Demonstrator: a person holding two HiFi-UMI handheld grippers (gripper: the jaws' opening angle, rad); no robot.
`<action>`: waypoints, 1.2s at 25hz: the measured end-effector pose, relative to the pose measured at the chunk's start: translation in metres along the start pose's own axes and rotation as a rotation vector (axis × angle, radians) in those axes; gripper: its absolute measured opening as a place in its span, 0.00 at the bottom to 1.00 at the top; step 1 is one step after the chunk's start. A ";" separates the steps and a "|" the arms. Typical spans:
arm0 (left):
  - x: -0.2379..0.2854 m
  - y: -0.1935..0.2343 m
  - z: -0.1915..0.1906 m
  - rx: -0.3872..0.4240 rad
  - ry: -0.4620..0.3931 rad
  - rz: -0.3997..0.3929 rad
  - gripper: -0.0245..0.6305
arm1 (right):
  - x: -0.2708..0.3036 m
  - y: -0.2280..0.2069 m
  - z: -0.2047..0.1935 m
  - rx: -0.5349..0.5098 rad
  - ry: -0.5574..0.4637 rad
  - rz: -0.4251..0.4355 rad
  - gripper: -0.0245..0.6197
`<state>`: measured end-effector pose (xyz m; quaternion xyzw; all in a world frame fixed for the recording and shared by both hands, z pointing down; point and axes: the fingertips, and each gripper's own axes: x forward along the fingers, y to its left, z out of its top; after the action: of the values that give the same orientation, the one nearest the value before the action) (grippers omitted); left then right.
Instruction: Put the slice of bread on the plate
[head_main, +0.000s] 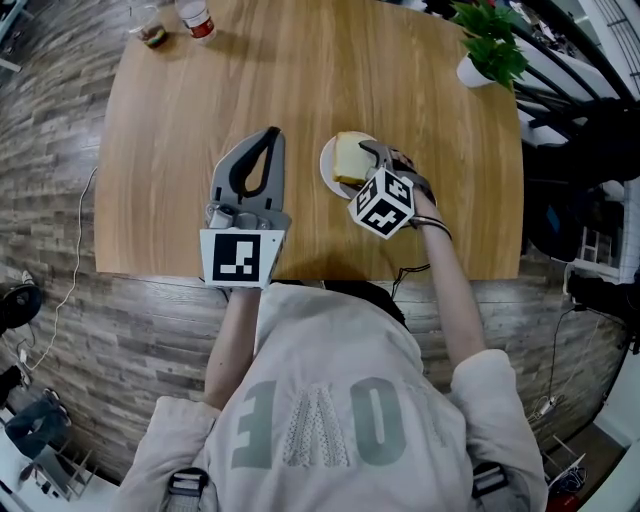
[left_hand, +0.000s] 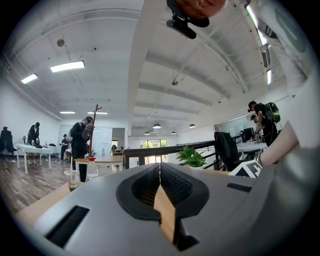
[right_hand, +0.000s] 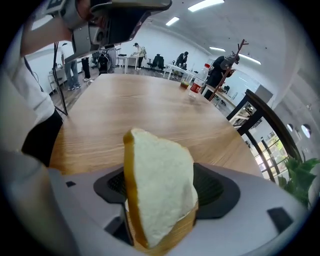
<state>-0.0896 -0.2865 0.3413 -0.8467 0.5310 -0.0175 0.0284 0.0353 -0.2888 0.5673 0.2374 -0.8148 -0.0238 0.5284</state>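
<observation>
A thick slice of bread (head_main: 349, 159) with a golden crust lies on a small white plate (head_main: 326, 167) near the table's front edge. My right gripper (head_main: 378, 157) is angled down at the plate from its right side. In the right gripper view the bread (right_hand: 160, 187) stands on edge between the wide-apart jaws, and both dark pads (right_hand: 218, 189) show beside it without pressing on it. My left gripper (head_main: 271, 134) hovers to the left of the plate, pointing level over the table. Its jaws (left_hand: 160, 169) meet at the tips with nothing held.
The round-cornered wooden table (head_main: 200, 110) carries a potted plant (head_main: 489, 46) at its far right corner, and a red-capped bottle (head_main: 196, 18) and a clear cup (head_main: 150, 27) at its far left. A black chair (right_hand: 260, 117) stands behind the table. People stand in the room beyond.
</observation>
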 end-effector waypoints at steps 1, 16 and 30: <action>0.001 -0.001 0.000 -0.001 0.000 -0.002 0.05 | -0.001 0.003 0.000 0.017 -0.003 0.026 0.56; 0.014 -0.011 -0.003 -0.010 -0.002 -0.026 0.05 | -0.011 0.024 -0.017 0.051 0.035 0.210 0.56; 0.013 -0.014 0.006 0.005 -0.017 -0.025 0.05 | -0.032 -0.004 -0.003 0.096 -0.028 0.145 0.56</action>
<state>-0.0708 -0.2922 0.3362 -0.8533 0.5201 -0.0119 0.0346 0.0503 -0.2789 0.5404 0.2023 -0.8374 0.0505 0.5052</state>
